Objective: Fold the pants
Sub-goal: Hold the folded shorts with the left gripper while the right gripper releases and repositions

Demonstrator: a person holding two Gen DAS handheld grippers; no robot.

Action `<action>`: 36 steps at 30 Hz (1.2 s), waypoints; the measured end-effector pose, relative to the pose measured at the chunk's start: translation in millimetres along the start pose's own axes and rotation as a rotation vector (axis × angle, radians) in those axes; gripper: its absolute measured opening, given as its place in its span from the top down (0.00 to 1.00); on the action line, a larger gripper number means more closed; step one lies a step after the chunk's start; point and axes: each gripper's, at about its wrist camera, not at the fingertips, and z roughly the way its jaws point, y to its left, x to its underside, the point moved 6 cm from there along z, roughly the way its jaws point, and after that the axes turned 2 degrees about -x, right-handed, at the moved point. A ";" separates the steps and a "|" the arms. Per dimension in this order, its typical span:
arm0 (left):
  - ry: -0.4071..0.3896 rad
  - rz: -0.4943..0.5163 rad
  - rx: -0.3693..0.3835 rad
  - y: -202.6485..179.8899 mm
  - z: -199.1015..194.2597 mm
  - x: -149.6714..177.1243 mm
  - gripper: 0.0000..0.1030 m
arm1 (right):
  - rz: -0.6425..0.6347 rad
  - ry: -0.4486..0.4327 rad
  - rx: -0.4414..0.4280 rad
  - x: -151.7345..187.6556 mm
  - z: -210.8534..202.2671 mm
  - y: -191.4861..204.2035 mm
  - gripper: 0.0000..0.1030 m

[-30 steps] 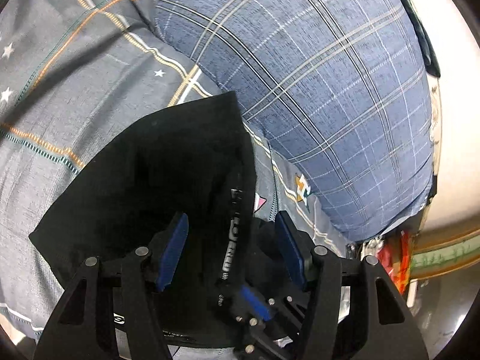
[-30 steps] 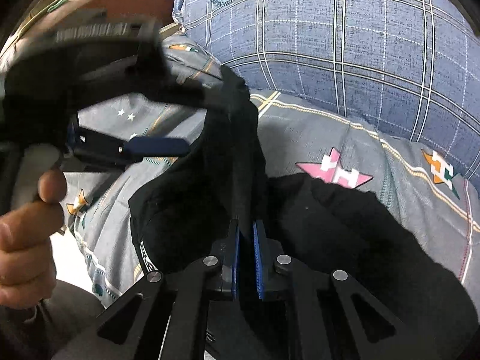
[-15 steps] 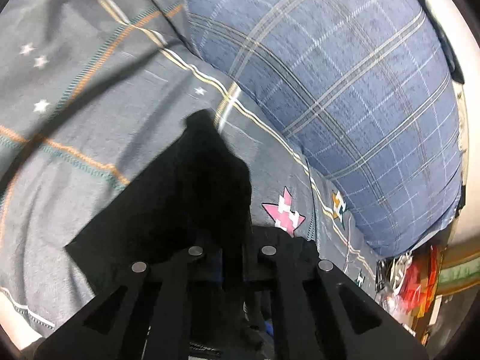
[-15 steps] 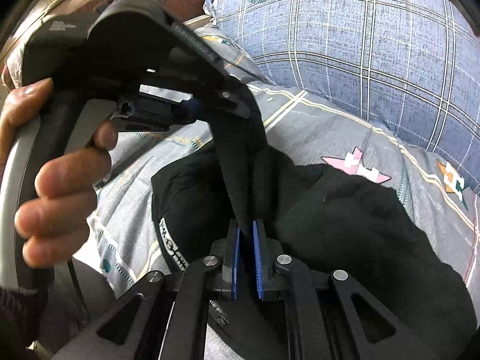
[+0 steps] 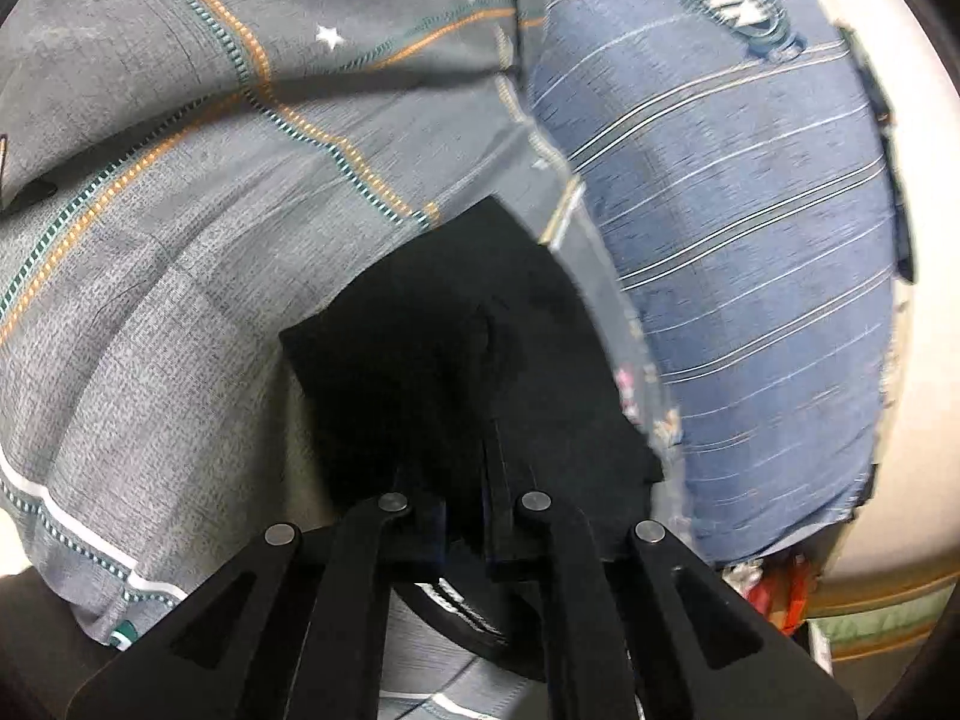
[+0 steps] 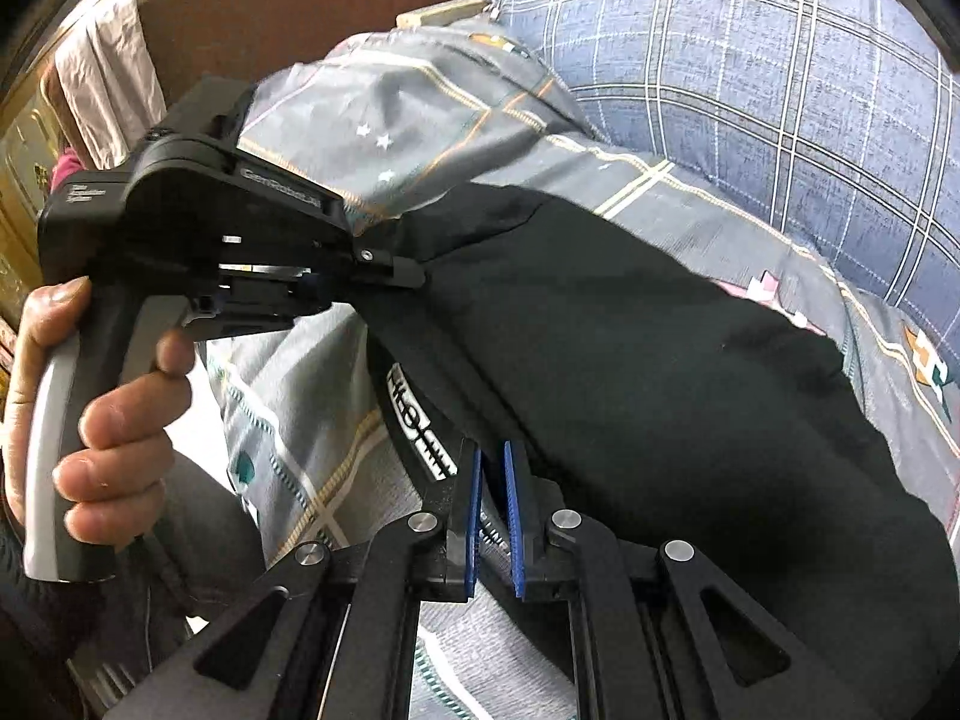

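Pants [image 6: 630, 360] lie black across a grey patterned bedspread [image 5: 180, 240], just beside a blue plaid pillow [image 5: 750, 240], with one edge lifted off the bed. Both claws are clenched on that edge. The left gripper [image 6: 420, 276], seen from the right wrist in the person's hand [image 6: 102, 420], pinches the cloth at its far end; the right gripper [image 6: 492, 510] pinches it near the white-lettered waistband [image 6: 420, 420], dark fabric pressed between its blue pads [image 6: 471, 516]. From the left wrist the cloth fills the view just ahead of the closed fingers, the rest of the garment spreading out toward the pillow.

The step looks like carrying the held edge over to lay one half on the other. To do it well, I would keep the edge taut between the two grips so no slack bunches in the middle, travel both hands together at one height, and lower the edge onto the matching far edge before letting go. Uneven travel would likely skew the fold; a sagging middle may drag and crease the layer beneath.
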 end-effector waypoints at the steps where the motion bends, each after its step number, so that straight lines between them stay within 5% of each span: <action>1: -0.021 0.016 0.004 -2.2 -6.4 2.0 0.95 | -0.008 -0.003 -0.007 0.8 -2.7 2.6 0.93; 7: 0.024 -0.015 -0.099 22.3 13.1 9.4 0.94 | -0.003 0.018 -0.012 10.6 3.4 9.7 0.93; 12: 0.022 -0.025 -0.105 30.2 14.7 8.8 0.90 | 0.035 0.080 -0.045 26.3 25.4 9.7 0.88; 16: 0.022 -0.040 -0.105 32.2 14.7 11.4 0.89 | 0.076 -0.008 -0.030 21.3 -20.8 -5.6 0.63; 18: 0.020 -0.042 -0.104 32.6 13.5 11.7 0.89 | 0.147 -0.057 -0.022 28.7 -49.7 -26.7 0.59; 25: -0.004 -0.036 -0.122 32.5 11.8 11.9 0.89 | 0.306 -0.036 0.083 78.9 -69.2 -85.0 0.57; 36: -0.035 -0.009 -0.157 28.9 7.8 10.5 0.89 | 0.163 0.081 0.272 104.7 -32.3 -83.6 0.47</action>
